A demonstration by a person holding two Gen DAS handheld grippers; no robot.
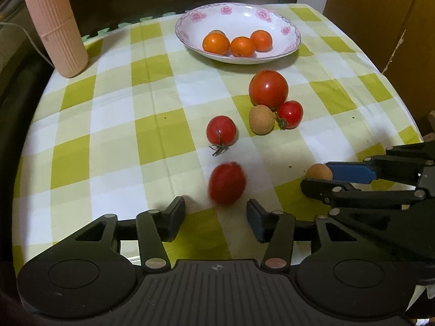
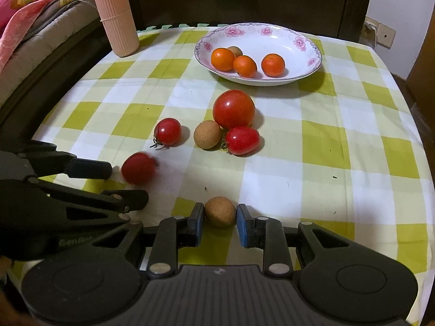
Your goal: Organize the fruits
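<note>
Setting: green-and-white checked tablecloth (image 2: 312, 163) over a table, dark cabinet behind, ribbed pink cylinder (image 2: 115, 13) at the far left corner.
Left gripper (image 1: 216, 216): released; jaws are spread wide and nothing is held. A motion-blurred small red tomato (image 1: 227, 183) is seen just ahead of the gap, apart from both pads.
Right gripper (image 2: 220, 224): jaws are set either side of a small round brown fruit (image 2: 220, 211), which rests on the cloth. A narrow gap appears at each blue pad, so a firm grasp cannot be confirmed; it is judged not yet clenched.
Middle cluster: a stemmed cherry tomato (image 2: 167, 131) lies alone; beyond it a second brown fruit (image 2: 208, 135), an oval red tomato (image 2: 242, 140) and a large red tomato (image 2: 233, 108) are bunched, apparently touching.
Destination: white flower-rimmed bowl (image 2: 312, 54) at the far side, holding three oranges (image 2: 245, 66) and one brown fruit.
Task state: judged partly done; six fruits are left on the cloth.
Risks: the blurred tomato is presumed rolling and may escape the left jaws or reach the table edge. The brown fruit may be squeezed out forward if the pads close off-centre. The two grippers are close and could collide.
</note>
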